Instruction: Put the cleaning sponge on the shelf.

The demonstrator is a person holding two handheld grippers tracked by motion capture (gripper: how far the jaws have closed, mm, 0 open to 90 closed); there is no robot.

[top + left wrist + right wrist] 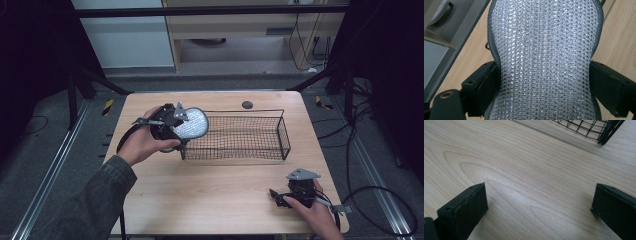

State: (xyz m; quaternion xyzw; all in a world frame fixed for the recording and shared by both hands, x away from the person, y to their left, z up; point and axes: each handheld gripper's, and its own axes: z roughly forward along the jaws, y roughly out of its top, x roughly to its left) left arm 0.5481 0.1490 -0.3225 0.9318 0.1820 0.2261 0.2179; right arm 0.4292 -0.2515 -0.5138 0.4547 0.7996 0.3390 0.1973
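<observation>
Nearest, at the bench's (210,190) front right corner, the right gripper (276,196) rests low with its fingers (464,212) spread wide over bare wood. Farther back on the left, the left gripper (176,131) has its fingers (482,87) clamped on a silvery mesh pad (192,123) with a dark edge, held at the left end of the black wire basket (280,142).

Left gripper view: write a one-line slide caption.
Left gripper shut on a silver mesh pad with a dark border, above the wooden table.

No readable text, label, brand, number or sign shows anywhere
</observation>
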